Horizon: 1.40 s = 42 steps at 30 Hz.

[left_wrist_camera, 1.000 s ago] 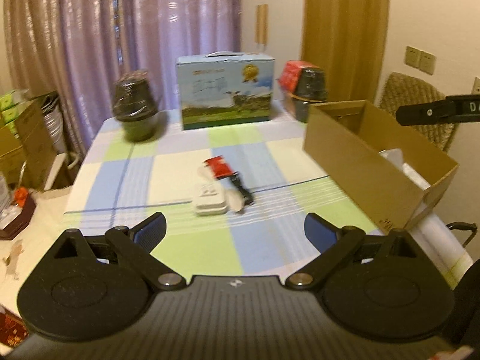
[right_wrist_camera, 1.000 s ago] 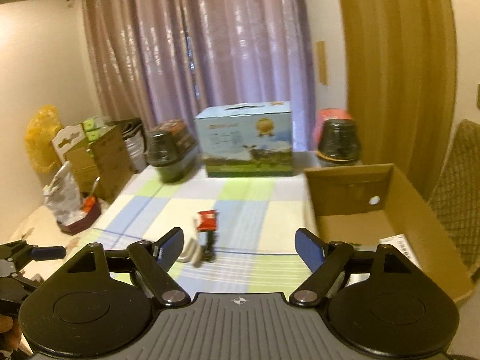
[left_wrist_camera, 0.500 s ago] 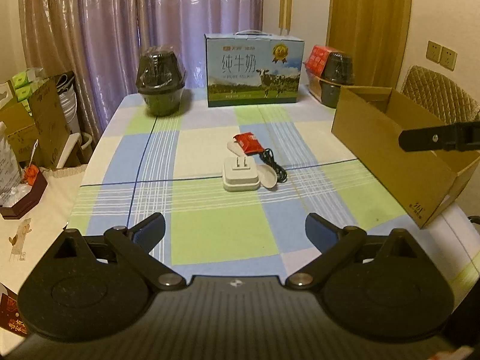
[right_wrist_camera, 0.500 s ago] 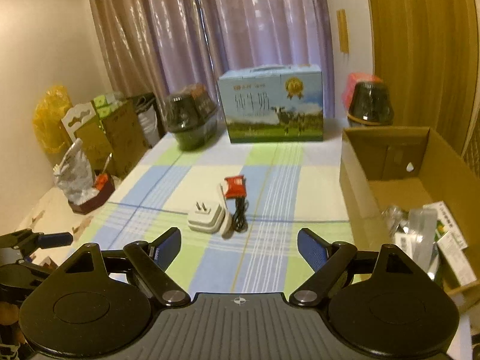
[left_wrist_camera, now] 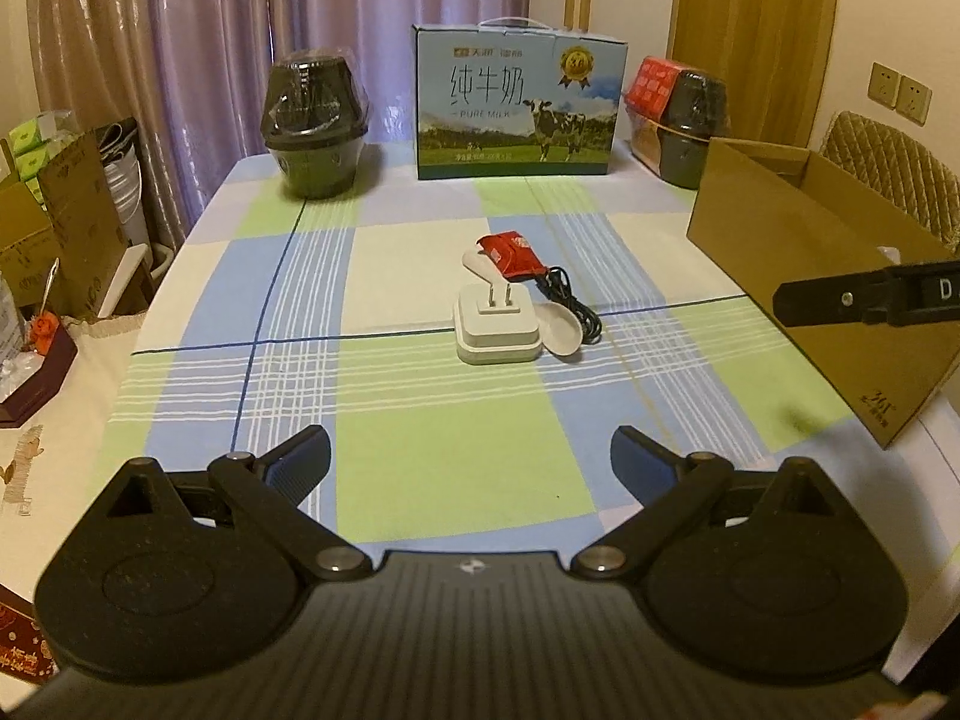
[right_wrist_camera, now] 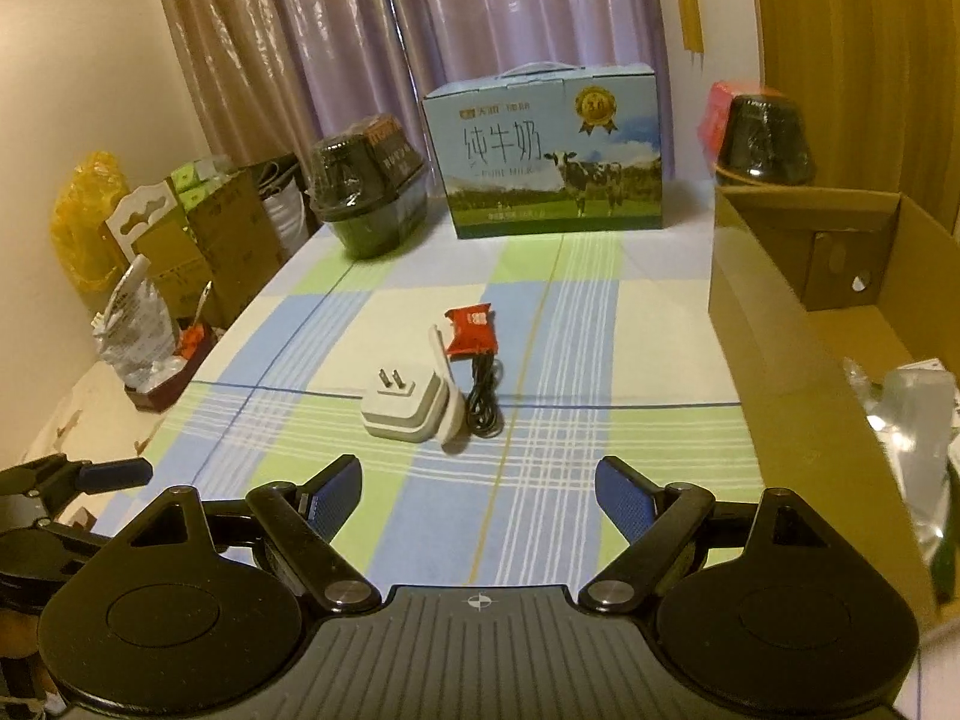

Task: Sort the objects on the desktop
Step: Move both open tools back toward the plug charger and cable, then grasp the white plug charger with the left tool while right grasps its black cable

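Note:
In the middle of the checked tablecloth lies a small cluster: a white plug adapter with its prongs up, a white spoon, a red snack packet and a coiled black cable. An open cardboard box at the right holds several wrapped items. My left gripper is open and empty, well short of the cluster. My right gripper is open and empty too, also short of it.
A blue milk carton stands at the far edge, between two dark plastic-wrapped pots. Cardboard boxes and bags crowd the floor at the left. A quilted chair back rises behind the box.
Both views have steadied and swung to centre the cluster. The right gripper has drawn nearer the table, so the box interior shows more.

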### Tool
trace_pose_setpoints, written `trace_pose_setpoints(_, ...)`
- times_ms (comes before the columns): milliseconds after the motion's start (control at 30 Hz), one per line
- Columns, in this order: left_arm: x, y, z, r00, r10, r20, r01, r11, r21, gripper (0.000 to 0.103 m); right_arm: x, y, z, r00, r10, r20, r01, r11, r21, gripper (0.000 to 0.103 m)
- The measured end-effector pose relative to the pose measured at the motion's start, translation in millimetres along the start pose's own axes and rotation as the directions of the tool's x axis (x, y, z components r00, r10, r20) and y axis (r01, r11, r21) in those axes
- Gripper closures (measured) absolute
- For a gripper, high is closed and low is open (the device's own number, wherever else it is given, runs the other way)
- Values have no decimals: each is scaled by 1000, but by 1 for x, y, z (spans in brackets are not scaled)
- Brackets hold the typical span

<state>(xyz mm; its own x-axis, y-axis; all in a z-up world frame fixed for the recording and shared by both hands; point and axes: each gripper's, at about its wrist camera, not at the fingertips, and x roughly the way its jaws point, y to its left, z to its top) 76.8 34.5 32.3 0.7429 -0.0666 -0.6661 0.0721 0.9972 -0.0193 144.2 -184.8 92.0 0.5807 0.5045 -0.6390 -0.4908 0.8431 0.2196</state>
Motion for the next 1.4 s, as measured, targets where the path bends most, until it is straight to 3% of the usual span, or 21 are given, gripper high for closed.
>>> trace_pose_setpoints(367,37,7,7,999,-14,-37,13,1000,-24,5,44,-7,9,999,-20,-35,20,1000,-7,19)
trace_pose_setpoints(533,57,5,19,999,-32,-42,32,999,11,4,64,-15,17,998,-56,-22,56,998,-13,18)
trace_pose_setpoints(800,100,-1,42,998,-54,-39,55,998,19,4,95,-31,32,998,-35,-43,36,999,14,19)
trace_pose_setpoints(900,119,-5,51,998,-48,-33,49,998,31,5,105,-33,35,998,-21,-59,22,1000,10,24)
trace_pose_setpoints(1067,142,-6,56,998,-57,-37,59,998,36,11,122,-36,37,996,-12,-89,12,1000,0,45)
trace_pose_setpoints(1200,155,-7,60,997,-56,-50,59,997,48,22,135,-36,38,996,-19,-92,16,999,-29,51)
trace_pose_setpoints(1400,170,-11,63,994,-77,-80,81,996,48,29,154,-36,38,993,-10,-118,2,998,-66,55)
